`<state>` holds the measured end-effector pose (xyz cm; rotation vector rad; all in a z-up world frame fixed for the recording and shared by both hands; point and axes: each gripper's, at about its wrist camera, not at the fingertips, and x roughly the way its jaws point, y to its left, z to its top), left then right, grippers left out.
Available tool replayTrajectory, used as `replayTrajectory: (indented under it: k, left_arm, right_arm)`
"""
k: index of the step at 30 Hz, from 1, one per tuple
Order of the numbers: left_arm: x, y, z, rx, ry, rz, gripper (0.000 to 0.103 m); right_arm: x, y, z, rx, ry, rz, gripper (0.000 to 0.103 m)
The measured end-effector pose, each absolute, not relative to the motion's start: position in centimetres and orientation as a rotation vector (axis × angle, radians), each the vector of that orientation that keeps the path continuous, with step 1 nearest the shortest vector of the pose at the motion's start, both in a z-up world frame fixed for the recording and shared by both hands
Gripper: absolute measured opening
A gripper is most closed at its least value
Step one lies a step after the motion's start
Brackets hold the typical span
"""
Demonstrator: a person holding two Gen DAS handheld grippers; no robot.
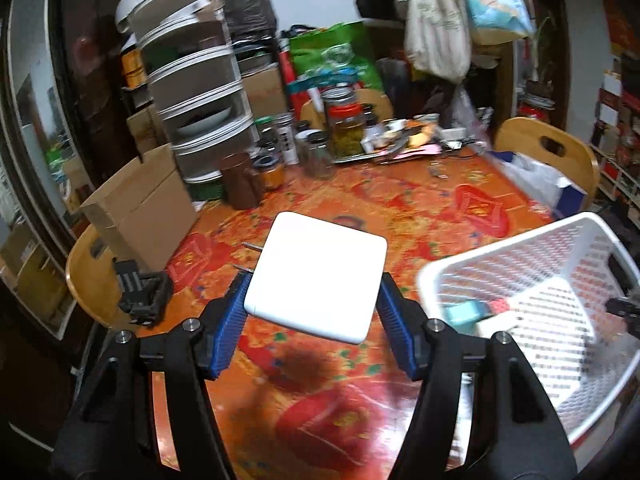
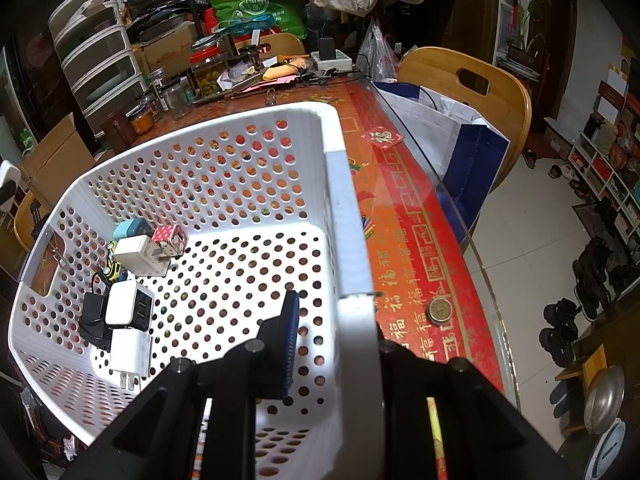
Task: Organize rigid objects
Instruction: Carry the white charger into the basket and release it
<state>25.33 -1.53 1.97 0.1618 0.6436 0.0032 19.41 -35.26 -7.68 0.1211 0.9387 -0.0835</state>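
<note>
My left gripper (image 1: 314, 292) is shut on a flat white square power adapter (image 1: 320, 264). Its blue pads (image 1: 230, 328) press on the adapter's two sides, and two metal prongs stick out to the left. The adapter hangs above the orange patterned tablecloth (image 1: 400, 208), left of the white perforated basket (image 1: 520, 280). My right gripper (image 2: 340, 332) is shut on the basket's right wall (image 2: 348, 216), one finger inside and one outside. Several chargers lie in the basket's left corner, among them a white plug (image 2: 138, 256), a pink dotted one (image 2: 170, 240) and a white USB block (image 2: 128, 306).
Jars (image 1: 320, 152), a stack of clear drawers (image 1: 192, 92) and a cardboard box (image 1: 136, 208) crowd the table's far left. A black object (image 1: 140, 292) sits on the left chair. A wooden chair (image 2: 472, 80) with a blue-white bag (image 2: 460, 132) stands at the right edge; a coin (image 2: 440, 310) lies near it.
</note>
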Motion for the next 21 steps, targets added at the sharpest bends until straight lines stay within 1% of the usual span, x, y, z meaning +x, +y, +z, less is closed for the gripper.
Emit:
replayTrajectory:
  k: [4, 8, 17, 21]
  left_arm:
    - [23.7, -5.3, 2.4, 0.208, 0.642, -0.068, 0.06]
    - [22.9, -8.9, 1.9, 0.239, 0.681, -0.144, 0.06]
    - [22.7, -15.0, -1.0, 0.309, 0.772, -0.251, 0.06]
    - [23.6, -16.7, -3.0, 0.321, 0.868, -0.285, 0.06]
  right_arm:
    - [19.4, -35.3, -7.7, 0.119, 0.939, -0.082, 0.02]
    - [19.3, -35.2, -7.7, 0.119, 0.938, -0.081, 0.02]
    - [19.3, -35.1, -7.7, 0.118, 0.937, -0.08, 0.02]
    - [19.3, -35.1, -7.7, 0.118, 0.938, -0.08, 0.02]
